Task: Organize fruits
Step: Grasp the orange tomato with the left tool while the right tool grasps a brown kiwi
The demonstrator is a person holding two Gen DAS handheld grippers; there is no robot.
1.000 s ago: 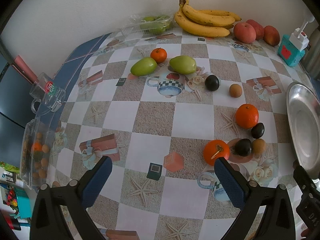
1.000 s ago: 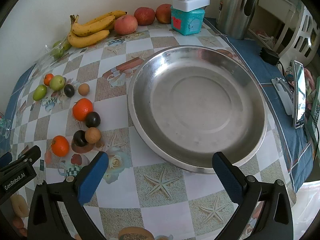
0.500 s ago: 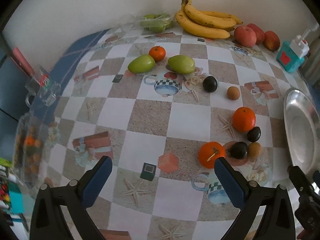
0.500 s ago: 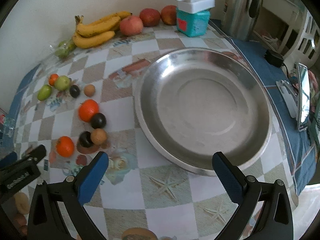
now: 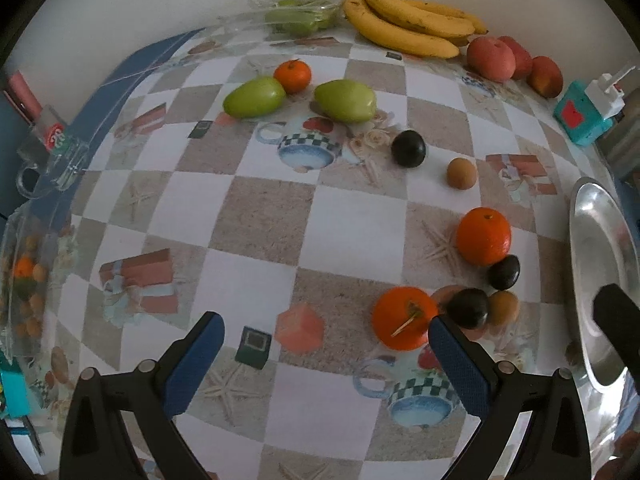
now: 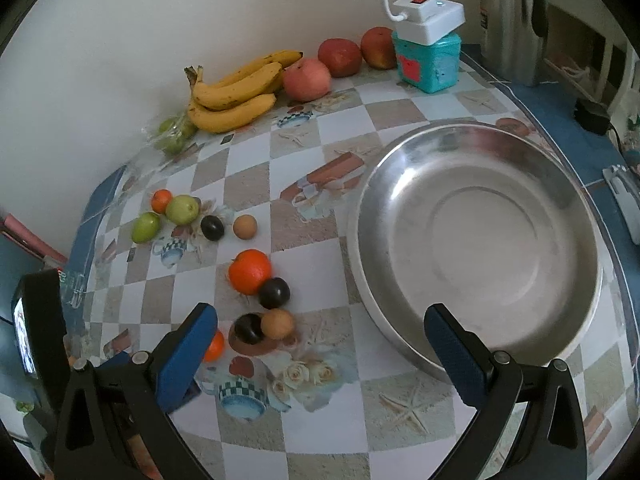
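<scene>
Both tongs, left tongs [image 5: 326,354] and right tongs [image 6: 320,344], are wide open and hold nothing, above the tabletop [image 5: 256,216] with an orange [image 5: 405,323].

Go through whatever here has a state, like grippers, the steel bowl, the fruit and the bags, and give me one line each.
left gripper: open, holding nothing
right gripper: open, holding nothing
steel bowl: upright, empty
stemmed orange: on the table, by the left gripper's right finger
bananas: one bunch, against the wall
green fruit bag: lying by the wall, fruit inside

Right tool [image 6: 320,344] gapes empty between scattered fruit and steel bowl [image 6: 592,304].
</scene>
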